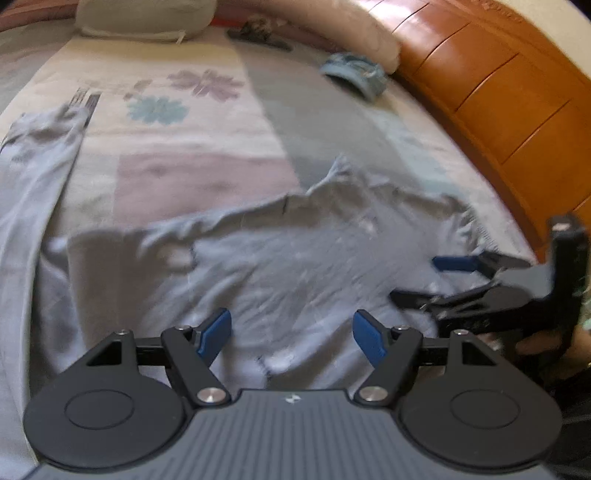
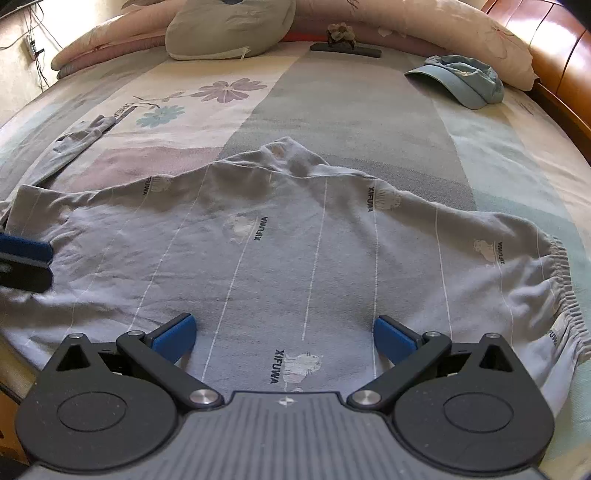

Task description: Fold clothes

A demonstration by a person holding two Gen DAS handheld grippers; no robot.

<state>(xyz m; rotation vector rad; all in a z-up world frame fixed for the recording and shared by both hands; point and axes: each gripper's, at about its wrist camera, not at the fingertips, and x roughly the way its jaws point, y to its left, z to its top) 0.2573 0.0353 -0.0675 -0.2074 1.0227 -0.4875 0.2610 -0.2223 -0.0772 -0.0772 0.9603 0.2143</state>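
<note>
Both grippers hang over the bed now, and spread across the middle of both views lies the grey pyjama trousers (image 2: 280,236), striped in thin white lines and printed with "XIFUWA", the elastic waistband (image 2: 563,280) bunched at the right edge of the right wrist view and 1 leg (image 1: 33,192) trailing off up the left side of the left wrist view. The left gripper (image 1: 291,334) stands with its blue pads spread apart, nothing between them, cloth just beneath. The right gripper (image 2: 284,334) is likewise released, jaws wide over the fabric, gripping nothing. So this looks like the set-up step: the garment is laid out but wrinkled, no fold made yet. Next move, I'd judge, calls for each gripper to drop onto an edge, pinch a single layer and carry it across. Off in the upper right sits a light blue cap (image 2: 461,79), well clear; a grey pillow (image 2: 229,29) rests at the top.
</note>
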